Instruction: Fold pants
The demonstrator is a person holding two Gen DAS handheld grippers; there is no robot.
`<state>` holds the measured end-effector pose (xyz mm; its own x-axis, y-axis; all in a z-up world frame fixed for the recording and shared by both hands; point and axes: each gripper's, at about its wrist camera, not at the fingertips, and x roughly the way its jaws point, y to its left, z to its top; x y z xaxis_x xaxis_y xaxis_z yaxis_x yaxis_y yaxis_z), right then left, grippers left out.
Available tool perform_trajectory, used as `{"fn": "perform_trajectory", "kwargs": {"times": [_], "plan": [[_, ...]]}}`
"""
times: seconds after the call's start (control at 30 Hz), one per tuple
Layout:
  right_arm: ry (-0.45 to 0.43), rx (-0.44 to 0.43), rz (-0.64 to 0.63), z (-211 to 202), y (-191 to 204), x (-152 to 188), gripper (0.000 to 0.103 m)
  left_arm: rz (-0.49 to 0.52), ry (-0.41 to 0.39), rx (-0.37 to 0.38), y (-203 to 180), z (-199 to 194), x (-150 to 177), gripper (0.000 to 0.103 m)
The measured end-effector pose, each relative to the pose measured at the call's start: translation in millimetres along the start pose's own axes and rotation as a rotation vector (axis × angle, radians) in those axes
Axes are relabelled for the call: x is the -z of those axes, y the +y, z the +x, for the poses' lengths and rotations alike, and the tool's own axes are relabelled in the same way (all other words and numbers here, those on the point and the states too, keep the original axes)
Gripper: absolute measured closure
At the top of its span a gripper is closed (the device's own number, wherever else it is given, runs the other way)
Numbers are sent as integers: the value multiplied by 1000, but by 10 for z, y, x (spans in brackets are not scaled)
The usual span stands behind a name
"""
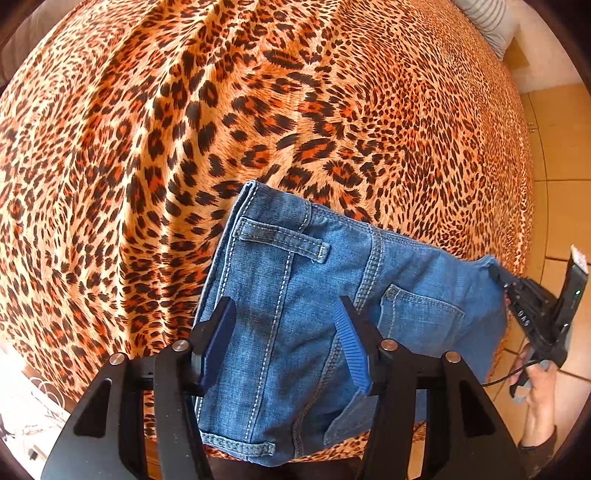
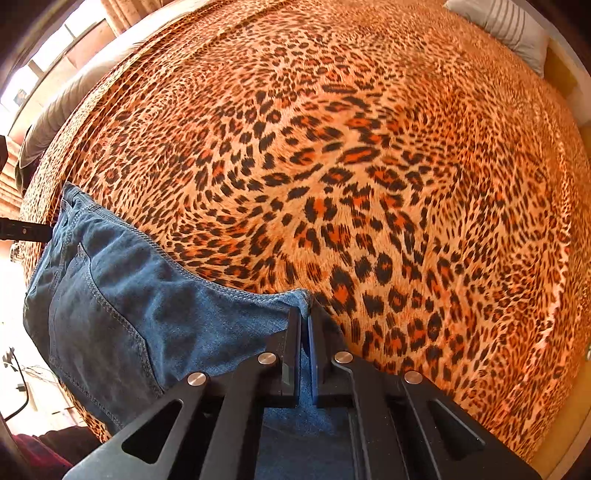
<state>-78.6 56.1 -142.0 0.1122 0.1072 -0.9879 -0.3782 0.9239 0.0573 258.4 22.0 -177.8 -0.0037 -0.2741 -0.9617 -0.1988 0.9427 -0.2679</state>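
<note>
Two grippers work over blue denim pants (image 1: 314, 314) that lie near the edge of a bed covered with a leopard-print bedspread (image 1: 184, 129). The left gripper (image 1: 288, 332) hangs above the pants near the waistband, its fingers (image 1: 221, 332) spread apart with denim below them and nothing pinched. The right gripper (image 2: 304, 317) has its fingers pressed together on an edge of the pants (image 2: 147, 314), pinching the fabric. A striped pillow (image 2: 509, 26) lies at the far corner of the bed.
</note>
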Motion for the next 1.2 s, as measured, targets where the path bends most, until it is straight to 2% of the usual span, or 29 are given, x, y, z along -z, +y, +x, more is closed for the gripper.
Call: {"fn": "perform_trajectory", "kwargs": {"times": [0.1, 0.17, 0.23, 0.27, 0.3, 0.4, 0.47, 0.53, 0.57, 0.6, 0.67, 0.73, 0.8, 0.87, 0.9, 0.97, 1.03, 1.13, 1.2], "plan": [[20, -4, 91, 65, -220, -12, 101, 12, 14, -100, -30, 168, -22, 50], [20, 26, 95, 127, -207, -41, 101, -21, 21, -92, 1, 209, -49, 54], [21, 22, 142, 138, -250, -54, 100, -52, 10, -39, 90, 87, -34, 54], [13, 4, 175, 112, -286, -58, 95, -58, -6, -12, 151, -18, -2, 54], [-12, -12, 213, 40, -333, -47, 94, -53, -26, 5, 180, -133, 44, 54], [-106, -142, 343, -290, -529, 108, 83, -19, -65, 84, 239, -446, 296, 54], [-166, -234, 407, -498, -551, 321, 64, 5, -69, 151, 236, -548, 502, 50], [-183, -303, 434, -612, -541, 592, 60, 22, -56, 173, 199, -494, 686, 47], [-170, -309, 439, -621, -392, 655, 60, 39, -35, 178, 161, -405, 769, 47], [-150, -308, 445, -581, -345, 760, 60, 59, -20, 159, 116, -303, 843, 47], [-114, -308, 477, -443, -285, 947, 60, 95, -14, -3, 26, -50, 931, 48], [-58, -251, 515, -161, -162, 1012, 60, 179, 9, -147, -49, 225, 1022, 51], [-27, -238, 565, -21, -199, 1112, 61, 248, -33, -228, -183, 273, 1099, 51], [-69, -257, 623, -146, -248, 1243, 61, 323, -49, -293, -325, 227, 1159, 51], [-98, -281, 645, -256, -277, 1323, 61, 335, -53, -295, -360, 194, 1179, 51], [-163, -307, 694, -520, -375, 1568, 57, 302, -43, -234, -333, 82, 1209, 51], [-206, -314, 777, -752, -549, 1939, 50, 228, -27, -120, -202, -63, 1226, 51], [-228, -290, 960, -965, -785, 2640, 46, 100, 11, 43, 21, -141, 1270, 51], [-229, -288, 1087, -996, -873, 3159, 44, 44, 43, 86, 118, -76, 1268, 51]]}}
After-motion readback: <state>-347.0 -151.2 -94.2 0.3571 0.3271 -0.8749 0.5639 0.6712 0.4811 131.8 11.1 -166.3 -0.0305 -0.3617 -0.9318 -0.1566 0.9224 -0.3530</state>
